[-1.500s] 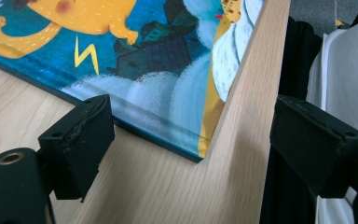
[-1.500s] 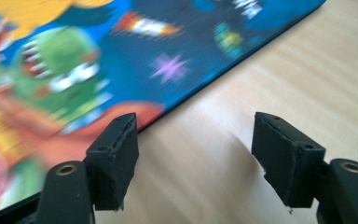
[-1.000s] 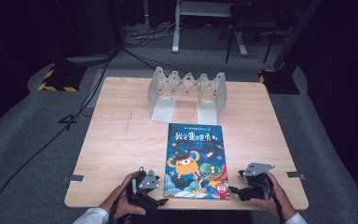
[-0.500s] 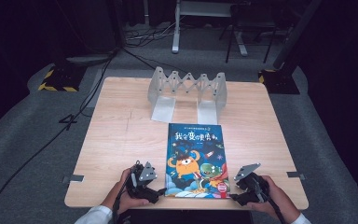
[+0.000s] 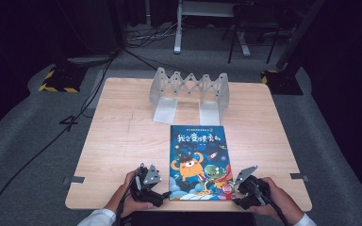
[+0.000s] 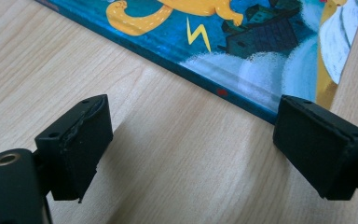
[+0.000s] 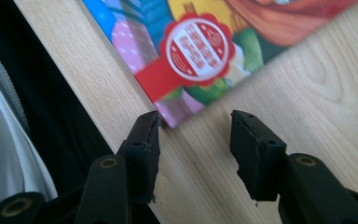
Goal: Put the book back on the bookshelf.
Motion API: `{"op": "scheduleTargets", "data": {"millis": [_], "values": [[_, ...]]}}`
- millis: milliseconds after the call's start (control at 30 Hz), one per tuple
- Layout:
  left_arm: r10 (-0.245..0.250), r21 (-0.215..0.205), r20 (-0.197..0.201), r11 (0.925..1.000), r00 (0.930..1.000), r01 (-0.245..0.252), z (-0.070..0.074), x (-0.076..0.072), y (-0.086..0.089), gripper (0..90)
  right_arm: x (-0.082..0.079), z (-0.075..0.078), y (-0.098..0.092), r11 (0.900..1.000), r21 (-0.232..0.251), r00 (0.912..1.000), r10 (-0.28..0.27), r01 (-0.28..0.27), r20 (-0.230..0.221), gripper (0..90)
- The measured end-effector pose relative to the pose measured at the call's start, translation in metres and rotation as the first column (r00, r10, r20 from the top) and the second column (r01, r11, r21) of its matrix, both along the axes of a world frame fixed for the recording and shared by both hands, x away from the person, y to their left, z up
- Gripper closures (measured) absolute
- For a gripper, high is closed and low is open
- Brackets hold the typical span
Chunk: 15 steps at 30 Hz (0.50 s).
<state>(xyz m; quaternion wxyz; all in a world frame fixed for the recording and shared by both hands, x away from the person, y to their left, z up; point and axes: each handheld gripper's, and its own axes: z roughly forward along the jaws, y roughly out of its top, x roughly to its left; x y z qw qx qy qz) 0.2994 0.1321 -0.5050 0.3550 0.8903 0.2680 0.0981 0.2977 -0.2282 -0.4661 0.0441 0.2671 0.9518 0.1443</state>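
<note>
The pale wood worktop (image 5: 118, 141) in front of me stands on grey carpet (image 5: 33, 165). A small metal bracket (image 5: 75, 180) sticks out from the worktop's left edge near me, and another (image 5: 298, 176) from its right edge. A black cable (image 5: 42, 146) crosses the carpet left of the worktop. Off the worktop's far left corner sits a block with yellow-and-black stripes (image 5: 56, 80), off its far right corner a dark base (image 5: 283, 81). Beyond the far edge stand white frame legs (image 5: 176, 28) among loose cables (image 5: 146, 40).

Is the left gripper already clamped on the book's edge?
No, in the left gripper view the left gripper has its jaws spread wide over bare table, with the book lying just beyond them.
</note>
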Motion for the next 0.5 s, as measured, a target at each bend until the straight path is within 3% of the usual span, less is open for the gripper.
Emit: {"op": "scheduleTargets", "data": {"millis": [133,300,400,500], "values": [[-0.002,0.000,0.002,1.0000,1.0000,0.002,-0.0001,0.0001,0.0002,12.3,0.0015,0.0000,0.0052,1.000,-0.004,0.9999,0.012,-0.012,-0.003,51.7],[-0.002,-0.003,-0.001,1.0000,1.0000,0.002,-0.0002,0.0002,0.0001,12.2,-0.0012,-0.0031,0.0023,0.998,0.057,0.9994,-0.008,0.006,0.034,46.6],[-0.003,-0.002,-0.001,1.0000,1.0000,0.003,-0.0002,0.0004,0.0001,12.1,-0.0007,-0.0057,-0.0017,0.992,0.127,0.9986,-0.029,0.023,0.045,46.6],[-0.003,-0.001,0.001,1.0000,1.0000,0.003,-0.0001,0.0003,0.0003,12.2,-0.0030,-0.0059,-0.0039,0.992,0.126,0.9982,-0.025,0.018,0.054,49.9]]}}
